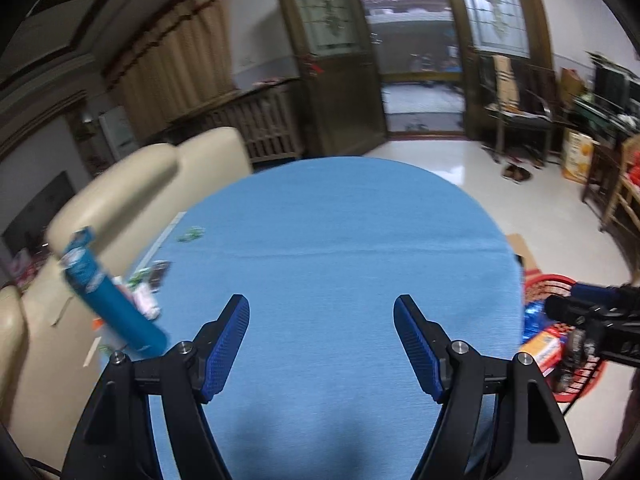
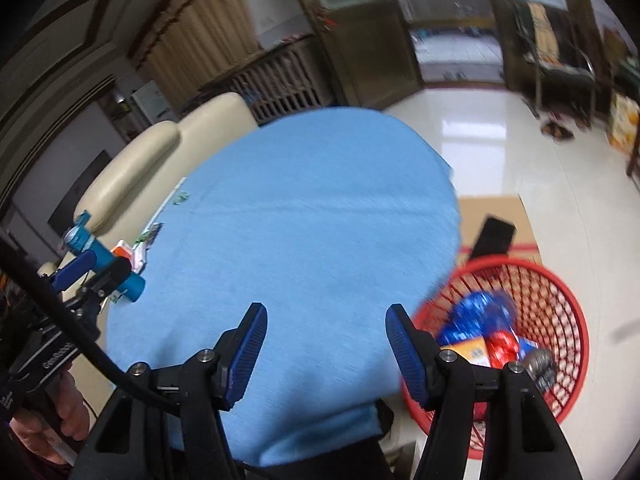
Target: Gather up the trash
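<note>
Left hand-held gripper wide and empty, right hand-held gripper about half open, empty too. Blue tube and wrappers at the desk's left edge, red basket on the floor past the right edge. Probably best: square jaws across the tube's middle, squeeze firmly

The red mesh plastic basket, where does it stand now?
The red mesh plastic basket stands on the pale floor at the right of the round blue-covered table, in the right wrist view, with colourful wrappers inside.
</note>
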The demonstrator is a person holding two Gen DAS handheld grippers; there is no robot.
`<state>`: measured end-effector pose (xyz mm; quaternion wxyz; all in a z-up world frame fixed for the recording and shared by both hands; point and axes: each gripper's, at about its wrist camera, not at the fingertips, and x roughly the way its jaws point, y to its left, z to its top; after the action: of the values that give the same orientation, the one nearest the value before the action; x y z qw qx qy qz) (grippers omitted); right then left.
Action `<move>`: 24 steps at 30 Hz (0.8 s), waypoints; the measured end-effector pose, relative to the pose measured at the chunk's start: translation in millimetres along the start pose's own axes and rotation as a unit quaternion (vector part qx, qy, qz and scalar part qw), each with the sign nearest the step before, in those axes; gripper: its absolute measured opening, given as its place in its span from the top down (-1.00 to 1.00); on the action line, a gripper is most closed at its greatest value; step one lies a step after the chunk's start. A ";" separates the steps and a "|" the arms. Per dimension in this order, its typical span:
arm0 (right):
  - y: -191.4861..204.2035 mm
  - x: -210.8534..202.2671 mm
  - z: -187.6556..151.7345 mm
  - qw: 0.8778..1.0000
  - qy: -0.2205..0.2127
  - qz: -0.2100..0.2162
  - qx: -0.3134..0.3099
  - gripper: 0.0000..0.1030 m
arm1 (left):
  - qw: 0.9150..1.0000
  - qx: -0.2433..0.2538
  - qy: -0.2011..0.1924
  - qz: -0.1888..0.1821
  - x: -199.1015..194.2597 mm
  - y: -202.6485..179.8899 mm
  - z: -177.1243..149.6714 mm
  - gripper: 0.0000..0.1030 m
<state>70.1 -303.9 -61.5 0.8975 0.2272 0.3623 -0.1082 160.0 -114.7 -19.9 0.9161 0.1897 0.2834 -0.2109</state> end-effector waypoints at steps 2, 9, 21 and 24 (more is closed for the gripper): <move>17.7 -2.5 3.9 1.000 -0.010 0.000 -0.018 -0.27 | 1.000 -0.008 -0.007 0.026 -5.1 16.0 -4.6 -0.47; 74.3 -7.6 9.8 0.997 -0.024 0.009 -0.070 -0.27 | 0.997 -0.049 -0.009 0.065 -22.3 69.2 -20.7 -0.47; 144.7 -21.2 -0.2 0.991 -0.042 0.030 -0.127 -0.27 | 0.990 -0.092 -0.006 0.106 -50.0 119.8 -39.2 -0.47; 154.8 -24.1 -4.8 0.989 -0.051 0.032 -0.136 -0.27 | 0.988 -0.098 -0.014 0.117 -59.9 125.0 -44.8 -0.47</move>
<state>105.6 -165.7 3.3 0.9402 0.1089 0.3202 -0.0401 157.1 27.8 10.0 0.9524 0.1281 0.2657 -0.0767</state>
